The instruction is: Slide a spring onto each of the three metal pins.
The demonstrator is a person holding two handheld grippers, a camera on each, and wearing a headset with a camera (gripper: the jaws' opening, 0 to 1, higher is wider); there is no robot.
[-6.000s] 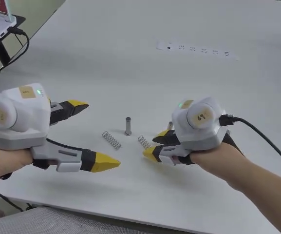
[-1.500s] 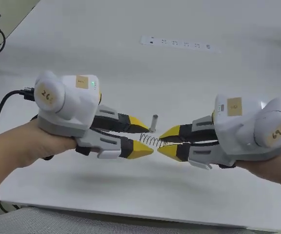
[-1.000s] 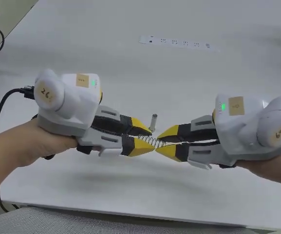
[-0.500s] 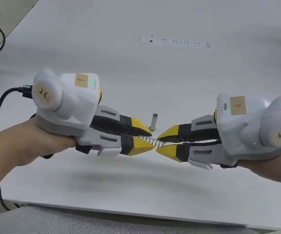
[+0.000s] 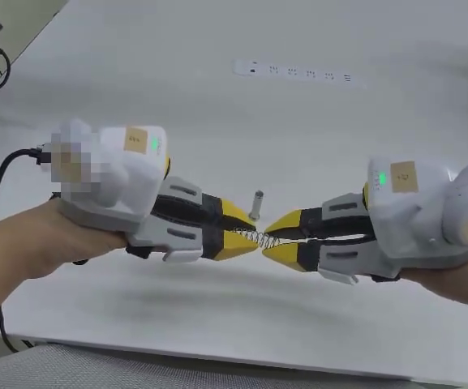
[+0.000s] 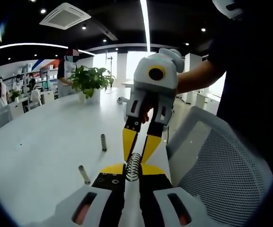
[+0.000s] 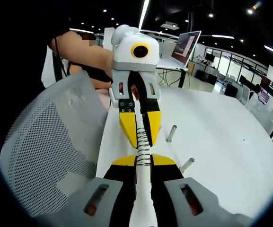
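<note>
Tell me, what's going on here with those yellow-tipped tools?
A person holds a two-jaw gripper in each hand. The left gripper and the right gripper each pinch one end of a small coil spring, which hangs between them above the white table. A metal pin stands upright on the table just behind them.

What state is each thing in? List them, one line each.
Spring: off the table, lying level, gripped at both ends.
Left gripper: fingers shut on one end of the spring.
Right gripper: fingers shut on the other end.
Pin: standing upright on the table.
</note>
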